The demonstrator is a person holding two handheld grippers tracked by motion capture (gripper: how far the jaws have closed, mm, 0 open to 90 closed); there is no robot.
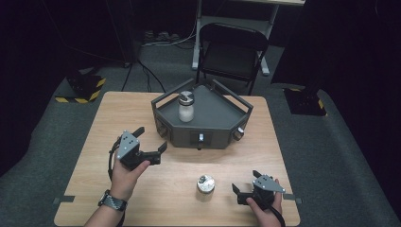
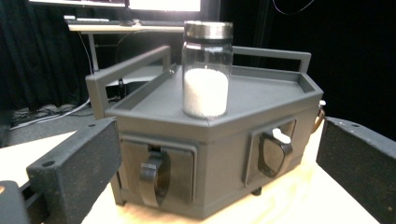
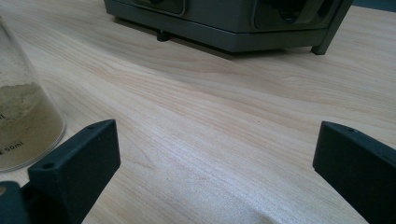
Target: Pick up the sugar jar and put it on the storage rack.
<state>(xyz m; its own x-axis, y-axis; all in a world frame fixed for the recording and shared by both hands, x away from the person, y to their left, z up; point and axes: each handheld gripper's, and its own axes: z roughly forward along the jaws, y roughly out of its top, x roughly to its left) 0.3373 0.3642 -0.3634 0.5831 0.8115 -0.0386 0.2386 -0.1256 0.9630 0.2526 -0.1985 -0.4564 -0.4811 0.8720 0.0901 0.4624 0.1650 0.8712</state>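
"50ml" printed on brown-powder jar (image 3: 18, 126), set at nine o'clock of spread right gripper (image 1: 246, 187), left gripper (image 1: 152, 139) spread, bare table (image 1: 189, 208) around, white-powder jar (image 1: 186, 107) carried on grey stand (image 1: 222, 113).

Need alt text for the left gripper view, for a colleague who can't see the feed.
A glass jar with a metal lid, part-filled with white powder, stands upright on top of a dark grey angular stand on a wooden table. The left tool is open, its two black jaws framing the stand's front panels from below.

The picture's edge at nine o'clock is cutting off the tan-powder jar (image 3: 23, 112); its small label print is blurring.
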